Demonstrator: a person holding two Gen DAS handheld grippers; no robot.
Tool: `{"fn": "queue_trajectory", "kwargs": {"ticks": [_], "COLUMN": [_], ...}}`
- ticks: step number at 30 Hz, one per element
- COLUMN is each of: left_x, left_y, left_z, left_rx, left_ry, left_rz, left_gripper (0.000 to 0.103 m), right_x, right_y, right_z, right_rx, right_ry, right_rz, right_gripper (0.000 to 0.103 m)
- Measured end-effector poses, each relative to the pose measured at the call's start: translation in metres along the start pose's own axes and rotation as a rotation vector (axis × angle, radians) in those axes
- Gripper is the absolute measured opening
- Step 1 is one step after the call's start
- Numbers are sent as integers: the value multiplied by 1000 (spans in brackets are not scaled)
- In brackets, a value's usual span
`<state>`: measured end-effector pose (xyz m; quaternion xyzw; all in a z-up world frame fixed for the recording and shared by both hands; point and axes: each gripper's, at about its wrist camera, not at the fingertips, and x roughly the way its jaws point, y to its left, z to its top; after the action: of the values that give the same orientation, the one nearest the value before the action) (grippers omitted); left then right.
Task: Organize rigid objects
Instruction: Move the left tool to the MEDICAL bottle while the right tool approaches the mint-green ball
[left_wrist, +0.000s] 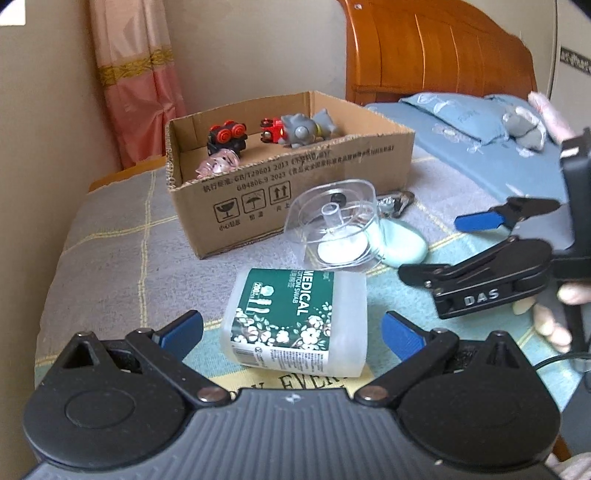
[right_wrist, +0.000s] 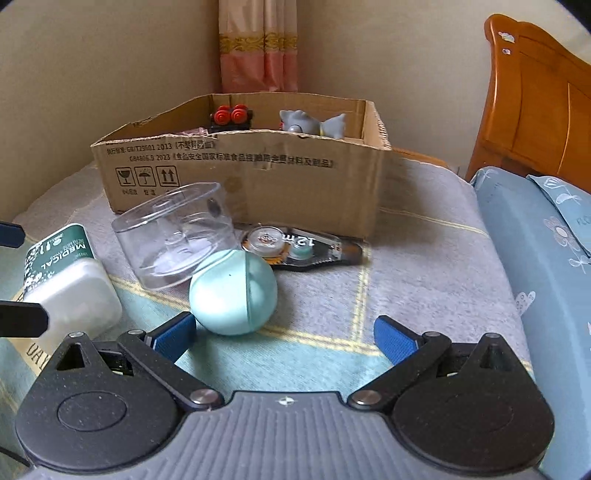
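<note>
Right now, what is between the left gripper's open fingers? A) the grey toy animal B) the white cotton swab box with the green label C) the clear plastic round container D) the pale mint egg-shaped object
B: in the left wrist view the white cotton swab box with the green label lies on the blanket between the open left gripper's blue fingertips, untouched by either.

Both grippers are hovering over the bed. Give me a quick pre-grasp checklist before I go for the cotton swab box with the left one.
1. Left gripper open: ok.
2. Cotton swab box between its fingers: ok, not yet touched.
3. Right gripper empty and open: ok.
4. Right gripper out of the left's path: cannot tell; it hangs close by.
5. Cardboard box has room: ok, toys fill only the back.
6. Clear container off the swab box: cannot tell.
</note>
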<state>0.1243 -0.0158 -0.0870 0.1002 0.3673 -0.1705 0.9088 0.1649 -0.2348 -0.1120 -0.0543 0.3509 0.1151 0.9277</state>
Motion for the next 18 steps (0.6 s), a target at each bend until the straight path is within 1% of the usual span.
{"fn": "queue_trajectory", "kwargs": {"ticks": [3,6,8,9,10,11,12,15,18], "left_x": [4,7,10,13,14,16,18,20,20], "left_y": [-3,-4,-4,-3,-3,-2,0,5,10], "left_z": [0,0,1,2,2,2,2,3,3], "left_rx": [24,38,44,41,35,30,24,-3,-32], "left_ry": [-8,-24,-17,-10,-6,-1,7,16,23], "left_rz": [10,1,-7,-10,-10,-16,-19,-35,-11], "left_gripper": [102,102,98,98,94,87,86,85,85], "right_x": [-3,0,0,0,0,0,0,-1,-2], "right_y": [0,2,2,3,3,3,3,3,4], "right_z": [-2,0,0,0,-1,-1,-1,-2,-2], "right_rx": [3,3,3,3,3,3,3,1,1], "right_ry": [-2,-2,-5,-6,-7,-8,-10,-12,-7], "right_rz": [-6,-7,-7,-7,-8,-8,-7,-6,-6], "right_gripper": [103,103,103,103,103,103,103,103,103]}}
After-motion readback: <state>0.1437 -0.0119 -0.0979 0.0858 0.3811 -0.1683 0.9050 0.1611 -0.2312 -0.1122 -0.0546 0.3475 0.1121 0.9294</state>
